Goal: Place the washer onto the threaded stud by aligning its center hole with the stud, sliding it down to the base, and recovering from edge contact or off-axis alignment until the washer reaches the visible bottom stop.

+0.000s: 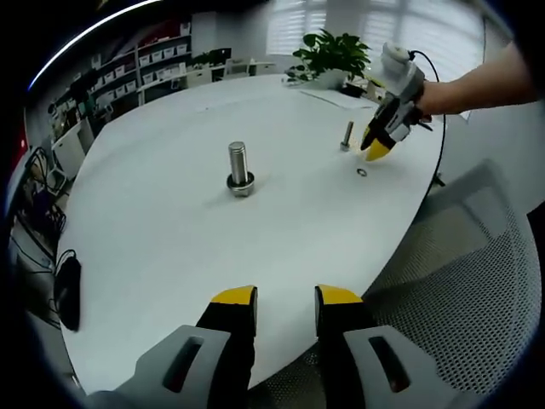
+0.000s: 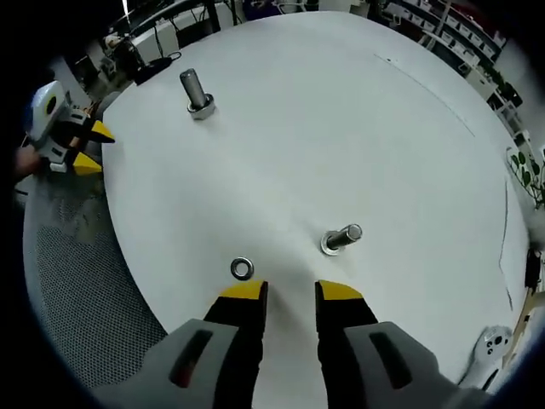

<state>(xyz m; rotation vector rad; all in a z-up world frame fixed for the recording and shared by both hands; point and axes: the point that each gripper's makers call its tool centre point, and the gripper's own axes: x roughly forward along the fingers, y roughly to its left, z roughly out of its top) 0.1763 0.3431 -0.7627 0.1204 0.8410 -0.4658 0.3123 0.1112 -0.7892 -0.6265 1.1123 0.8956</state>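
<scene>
Nothing is placed yet: the washer [image 2: 242,269] lies flat on the tabletop [image 2: 341,128] just ahead-left of the open, empty right tool [image 2: 292,291], with the small stud [image 2: 342,239] ahead-right, bare

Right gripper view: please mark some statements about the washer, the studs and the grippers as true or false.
1. The washer lies flat on the white table. True.
2. The washer is already on the small stud. False: it lies on the table beside that stud, apart from it.
3. The right gripper holds the washer. False: its fingers are empty, and the washer lies just beyond the left one.
4. A larger stud stands farther away. True.
5. The left gripper is open and empty. True.
</scene>
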